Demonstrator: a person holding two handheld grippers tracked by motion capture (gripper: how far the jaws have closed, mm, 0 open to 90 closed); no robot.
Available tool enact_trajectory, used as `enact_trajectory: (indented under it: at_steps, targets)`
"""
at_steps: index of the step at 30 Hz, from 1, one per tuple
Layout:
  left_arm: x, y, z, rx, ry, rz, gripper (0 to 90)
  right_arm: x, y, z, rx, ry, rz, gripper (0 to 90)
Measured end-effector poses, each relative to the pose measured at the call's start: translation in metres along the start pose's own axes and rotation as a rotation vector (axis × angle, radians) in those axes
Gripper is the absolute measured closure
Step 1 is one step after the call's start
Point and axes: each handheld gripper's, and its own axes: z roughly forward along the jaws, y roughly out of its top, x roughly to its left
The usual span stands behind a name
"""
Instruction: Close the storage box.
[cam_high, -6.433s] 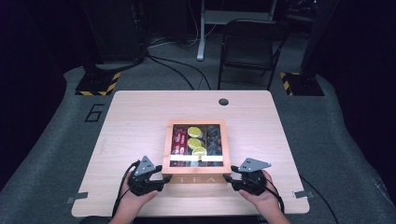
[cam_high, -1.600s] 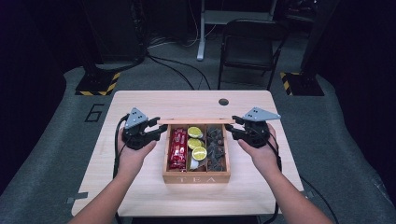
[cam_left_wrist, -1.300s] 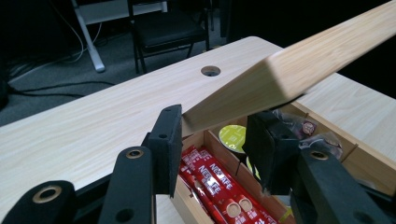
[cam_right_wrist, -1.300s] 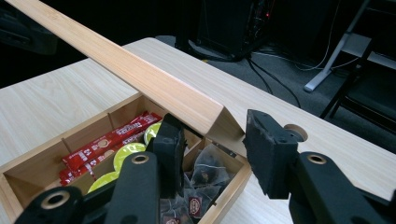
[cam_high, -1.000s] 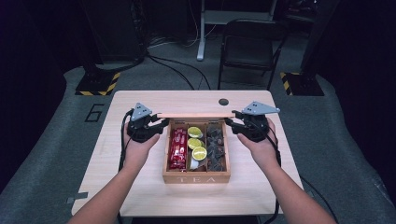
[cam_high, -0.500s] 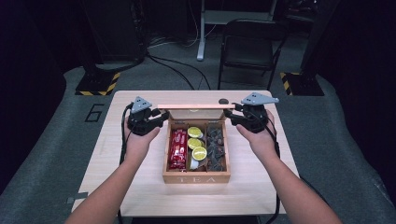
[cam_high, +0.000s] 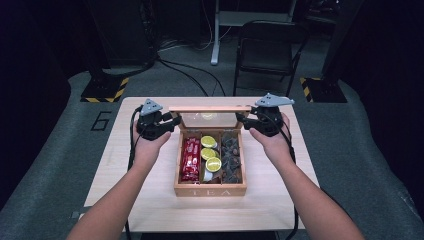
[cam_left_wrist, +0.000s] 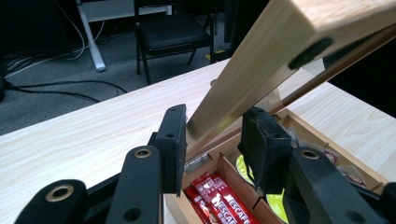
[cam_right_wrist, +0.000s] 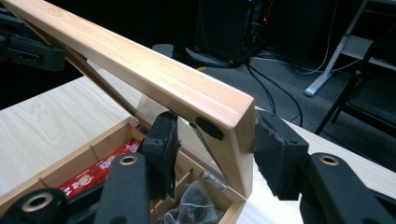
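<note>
Scene: a wooden tea box sits near the middle of a light wood surface, its glass-paned lid raised at the far side.
Left gripper: jaws closed on the lid's left end, the wooden frame clamped between the black pads.
Right gripper: jaws have just been opening; the lid's right corner stands between them, the inner pad apart from the wood, the outer one close by its end.
Contents: red Nescafe sachets left, yellow-green pods centre, dark wrapped pieces right.
Background: a black chair beyond the surface.
</note>
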Motion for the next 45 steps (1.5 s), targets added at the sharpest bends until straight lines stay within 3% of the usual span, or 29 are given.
enact_trajectory:
  at_steps: [9, 16, 22, 38, 41, 45]
  targets:
    - [0.004, 0.006, 0.006, -0.005, 0.004, -0.015, 61.5, -0.002, -0.001, 0.011, -0.001, -0.029, -0.002, 49.8]
    - [0.008, 0.008, 0.011, -0.017, 0.006, -0.026, 61.7, -0.009, -0.004, 0.020, 0.007, -0.024, 0.043, 49.1]
    - [0.010, 0.011, 0.013, -0.010, 0.009, -0.022, 62.0, -0.013, -0.005, 0.024, 0.006, -0.029, 0.050, 53.5]
    - [0.019, 0.017, 0.018, 0.005, -0.027, -0.042, 60.7, -0.022, -0.007, 0.030, 0.031, -0.036, 0.037, 62.7]
    - [0.019, 0.017, 0.024, 0.016, -0.018, -0.019, 58.1, -0.024, -0.007, 0.030, 0.029, -0.033, 0.039, 62.9]
    - [0.022, 0.015, 0.029, 0.022, -0.026, -0.024, 57.1, -0.024, -0.006, 0.031, 0.031, -0.041, 0.034, 63.3]
